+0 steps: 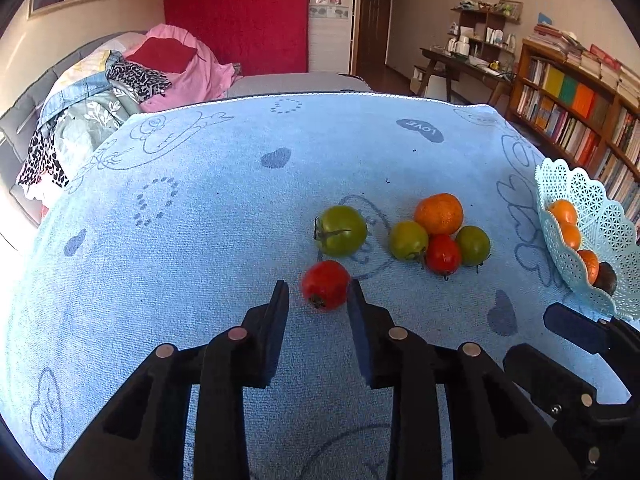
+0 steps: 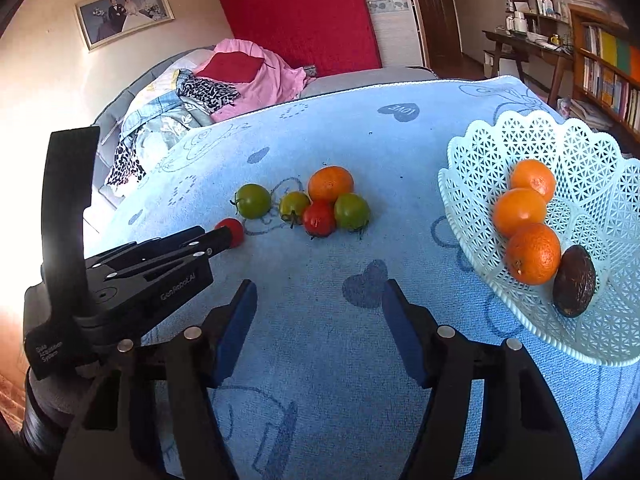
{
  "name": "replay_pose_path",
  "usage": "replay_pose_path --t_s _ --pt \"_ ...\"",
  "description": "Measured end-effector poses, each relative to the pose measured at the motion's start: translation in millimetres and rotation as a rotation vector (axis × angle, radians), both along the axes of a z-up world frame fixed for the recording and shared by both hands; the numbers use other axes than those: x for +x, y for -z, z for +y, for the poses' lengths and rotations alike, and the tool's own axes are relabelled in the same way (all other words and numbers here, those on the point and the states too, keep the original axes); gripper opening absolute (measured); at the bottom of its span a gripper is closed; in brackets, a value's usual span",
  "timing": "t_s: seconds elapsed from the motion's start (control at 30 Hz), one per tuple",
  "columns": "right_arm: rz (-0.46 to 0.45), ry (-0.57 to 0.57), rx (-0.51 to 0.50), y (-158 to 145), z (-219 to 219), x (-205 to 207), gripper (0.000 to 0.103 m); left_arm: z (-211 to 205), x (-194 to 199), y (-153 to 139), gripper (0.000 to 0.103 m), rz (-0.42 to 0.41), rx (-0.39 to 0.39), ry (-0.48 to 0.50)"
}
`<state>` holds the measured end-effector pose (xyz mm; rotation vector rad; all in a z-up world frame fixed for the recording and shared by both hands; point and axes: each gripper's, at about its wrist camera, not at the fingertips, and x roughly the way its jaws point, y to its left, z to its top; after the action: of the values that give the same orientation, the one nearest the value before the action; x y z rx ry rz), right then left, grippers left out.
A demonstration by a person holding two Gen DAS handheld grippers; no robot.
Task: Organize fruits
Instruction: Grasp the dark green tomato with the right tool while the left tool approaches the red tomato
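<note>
My left gripper [image 1: 318,288] is open, its fingertips on either side of a red tomato [image 1: 325,285] lying on the blue towel [image 1: 192,216]; the right finger is close to it, touching or not I cannot tell. Beyond it lie a large green tomato [image 1: 341,230] and a cluster: an orange [image 1: 439,213], two green tomatoes [image 1: 408,240] and a red tomato [image 1: 443,254]. My right gripper [image 2: 318,292] is open and empty over the towel. A pale lattice basket [image 2: 532,136] on the right holds three oranges [image 2: 532,254] and a dark avocado [image 2: 575,281].
The towel-covered table ends at the far edge, with a bed piled with clothes [image 1: 120,80] behind on the left. A bookshelf [image 1: 576,108] and a wooden desk [image 1: 464,66] stand at the back right. The left gripper's body [image 2: 132,276] shows in the right wrist view.
</note>
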<state>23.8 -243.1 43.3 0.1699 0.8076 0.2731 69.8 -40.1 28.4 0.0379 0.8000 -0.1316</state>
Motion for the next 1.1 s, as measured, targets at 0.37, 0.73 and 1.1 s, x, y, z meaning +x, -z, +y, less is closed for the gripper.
replay_pose_path --t_s 0.37,0.73,1.1 --pt "0.058 0.082 -0.083 19 10 48 0.045 20 -2 -9 0.03 -0.017 -0.027 -0.072" --pt "0.054 0.12 -0.117 25 19 76 0.045 29 -1 -11 0.031 0.01 -0.086 -0.069" --pt "0.054 0.12 -0.129 23 22 85 0.029 41 2 -13 0.031 0.034 -0.14 -0.082"
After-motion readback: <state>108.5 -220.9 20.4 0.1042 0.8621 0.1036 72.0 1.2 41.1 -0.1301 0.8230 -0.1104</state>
